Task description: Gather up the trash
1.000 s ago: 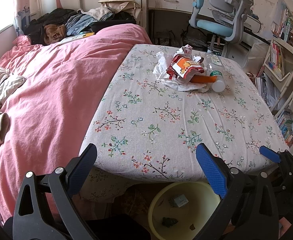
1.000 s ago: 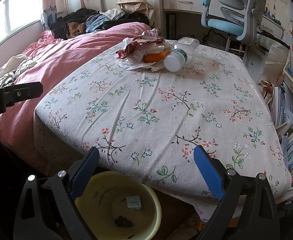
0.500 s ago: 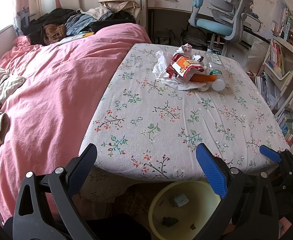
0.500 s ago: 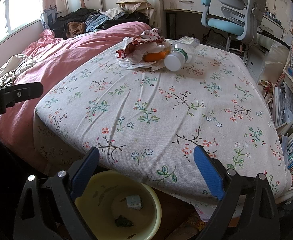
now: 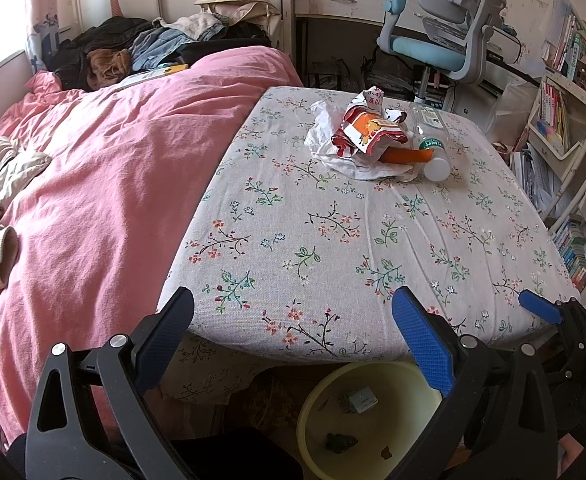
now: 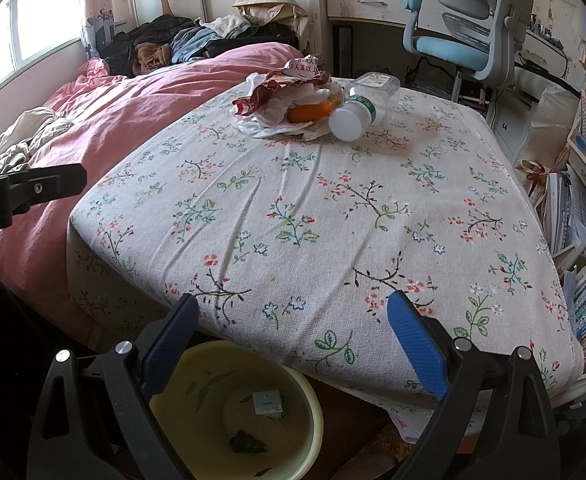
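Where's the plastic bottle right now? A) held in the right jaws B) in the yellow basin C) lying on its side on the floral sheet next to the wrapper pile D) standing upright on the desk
C: the plastic bottle lies on its side on the floral sheet, white cap toward the camera, beside the wrapper pile; both sets of jaws are open and empty.

We hold: L gripper (image 5: 293, 320), jaws wide apart, empty; R gripper (image 6: 291, 322), same, level w/ L.

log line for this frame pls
phase: pre-grasp | left gripper: open, empty | right gripper: open, empty | trash pile + bottle: far side of floral cloth | yellow basin: on floor
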The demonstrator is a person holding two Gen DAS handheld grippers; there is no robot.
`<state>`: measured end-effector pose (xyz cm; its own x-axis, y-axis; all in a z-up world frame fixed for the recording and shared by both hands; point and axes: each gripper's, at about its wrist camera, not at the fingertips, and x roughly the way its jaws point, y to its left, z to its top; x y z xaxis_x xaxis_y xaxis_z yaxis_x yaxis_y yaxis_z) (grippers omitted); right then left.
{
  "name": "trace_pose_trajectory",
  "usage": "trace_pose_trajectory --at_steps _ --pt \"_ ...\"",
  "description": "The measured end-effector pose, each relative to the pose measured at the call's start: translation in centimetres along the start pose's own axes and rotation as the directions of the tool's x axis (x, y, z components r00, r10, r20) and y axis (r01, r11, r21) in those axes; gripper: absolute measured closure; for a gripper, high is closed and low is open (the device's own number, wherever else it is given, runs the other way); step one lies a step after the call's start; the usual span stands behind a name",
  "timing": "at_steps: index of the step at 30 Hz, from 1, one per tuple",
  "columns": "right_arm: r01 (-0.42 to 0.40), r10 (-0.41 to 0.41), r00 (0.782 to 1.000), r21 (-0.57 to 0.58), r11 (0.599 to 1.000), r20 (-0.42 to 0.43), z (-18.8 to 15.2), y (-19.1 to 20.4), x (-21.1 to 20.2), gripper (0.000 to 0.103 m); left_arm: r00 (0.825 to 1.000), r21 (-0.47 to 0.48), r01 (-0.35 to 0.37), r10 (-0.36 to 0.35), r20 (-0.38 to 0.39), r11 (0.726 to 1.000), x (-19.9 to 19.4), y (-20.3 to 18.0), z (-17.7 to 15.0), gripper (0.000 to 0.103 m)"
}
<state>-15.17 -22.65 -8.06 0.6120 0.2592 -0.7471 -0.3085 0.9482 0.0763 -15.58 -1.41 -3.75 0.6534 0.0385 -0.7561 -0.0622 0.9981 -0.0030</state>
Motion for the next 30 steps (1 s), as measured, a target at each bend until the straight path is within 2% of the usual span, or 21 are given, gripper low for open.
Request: trace_pose_trajectory --at_steps 30 --pt "0.0 0.0 1.0 -0.003 1.0 -0.007 -0.02 0.16 0.2 0.012 1.0 0.016 0.019 -0.019 -0.004 1.0 -0.1 -0.25 -0.46 0.007"
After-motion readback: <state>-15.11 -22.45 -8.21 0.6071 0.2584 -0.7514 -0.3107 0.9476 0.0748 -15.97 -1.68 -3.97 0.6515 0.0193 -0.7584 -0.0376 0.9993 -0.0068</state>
